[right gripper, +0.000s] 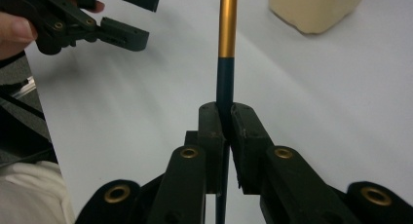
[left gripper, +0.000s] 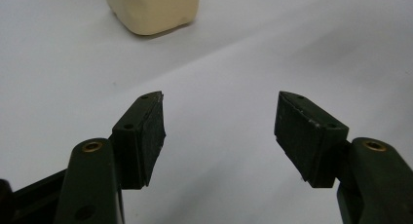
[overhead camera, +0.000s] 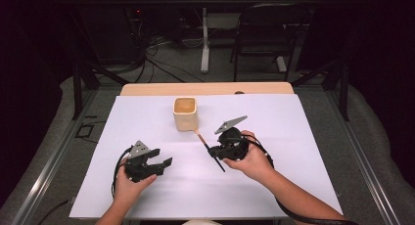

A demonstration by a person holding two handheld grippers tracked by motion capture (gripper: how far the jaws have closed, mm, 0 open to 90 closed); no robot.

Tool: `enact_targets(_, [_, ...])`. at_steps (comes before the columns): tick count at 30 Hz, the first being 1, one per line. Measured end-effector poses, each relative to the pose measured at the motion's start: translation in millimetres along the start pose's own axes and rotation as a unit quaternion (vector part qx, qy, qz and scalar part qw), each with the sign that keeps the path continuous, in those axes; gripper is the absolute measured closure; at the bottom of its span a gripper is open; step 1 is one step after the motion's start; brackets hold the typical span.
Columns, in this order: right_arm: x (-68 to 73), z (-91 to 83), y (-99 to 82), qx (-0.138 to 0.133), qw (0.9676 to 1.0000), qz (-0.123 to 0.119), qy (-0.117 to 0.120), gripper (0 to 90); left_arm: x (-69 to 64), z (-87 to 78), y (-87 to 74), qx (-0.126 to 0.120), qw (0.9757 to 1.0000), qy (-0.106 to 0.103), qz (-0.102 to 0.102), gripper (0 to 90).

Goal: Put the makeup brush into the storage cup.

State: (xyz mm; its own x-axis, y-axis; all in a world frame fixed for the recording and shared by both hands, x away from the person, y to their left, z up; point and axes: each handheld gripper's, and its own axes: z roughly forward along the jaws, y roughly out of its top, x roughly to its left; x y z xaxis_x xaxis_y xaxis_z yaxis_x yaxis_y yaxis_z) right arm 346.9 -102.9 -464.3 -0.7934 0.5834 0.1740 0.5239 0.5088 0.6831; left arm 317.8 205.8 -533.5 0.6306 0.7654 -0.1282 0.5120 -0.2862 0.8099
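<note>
A thin stick (right gripper: 227, 29) with a black shaft and a golden upper section is clamped between the pads of my right gripper (right gripper: 224, 109). In the high view the stick (overhead camera: 203, 141) lies slanted, with its golden end just short of the foot of a cream square cup (overhead camera: 185, 115). There my right gripper (overhead camera: 218, 154) sits right of centre on the white sheet. My left gripper (overhead camera: 164, 157) rests at the front left, open, with bare sheet between its jaws (left gripper: 219, 117). The cup (left gripper: 153, 9) stands ahead of it. The right gripper view shows the cup (right gripper: 314, 5) and the left gripper (right gripper: 152, 18).
A white sheet (overhead camera: 274, 137) covers most of the wooden table (overhead camera: 205, 88). Beyond the table's far edge stand a dark folding chair (overhead camera: 264, 34), a white table leg (overhead camera: 205, 39) and cables on the floor. Metal rails (overhead camera: 54, 156) run along both sides.
</note>
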Motion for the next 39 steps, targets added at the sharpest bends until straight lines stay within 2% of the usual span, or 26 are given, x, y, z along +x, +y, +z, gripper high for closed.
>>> enact_targets(1, [1.2, 0.4, -0.5, -0.011, 0.9999, 0.001, 0.009, 83.4, -0.4, 0.0, 0.2, -0.002, 1.0, -0.002, 0.0, 35.1])
enact_targets(5, [4.5, 1.8, -0.9, -0.029, 0.9995, -0.001, 0.012, 83.4, -1.7, -2.0, 1.3, -0.008, 0.9999, -0.006, -0.003, 35.1])
enact_targets(13, [11.8, 9.1, -2.4, -0.059, 0.9982, -0.007, 0.0, 83.5, -1.3, -3.7, 2.1, -0.01, 0.9999, -0.008, -0.001, 35.1])
enact_targets(19, [17.8, 12.0, -3.7, -0.088, 0.996, -0.014, -0.007, 83.5, -0.9, -4.4, 2.2, -0.015, 0.9999, -0.008, -0.004, 35.5])
enact_targets(26, [21.8, 14.5, -7.1, -0.098, 0.9948, -0.025, -0.014, 83.5, -2.6, -5.9, 3.5, -0.018, 0.9998, -0.012, -0.005, 35.9])
enact_targets(32, [25.3, 17.8, -11.0, -0.095, 0.9947, -0.036, -0.02, 83.5, -3.2, -7.4, 4.9, -0.024, 0.9996, -0.015, -0.001, 36.1])
enact_targets(39, [25.6, 18.9, -12.3, -0.099, 0.9943, -0.035, -0.019, 83.5, -3.3, -7.5, 5.1, -0.026, 0.9995, -0.016, -0.002, 36.3])
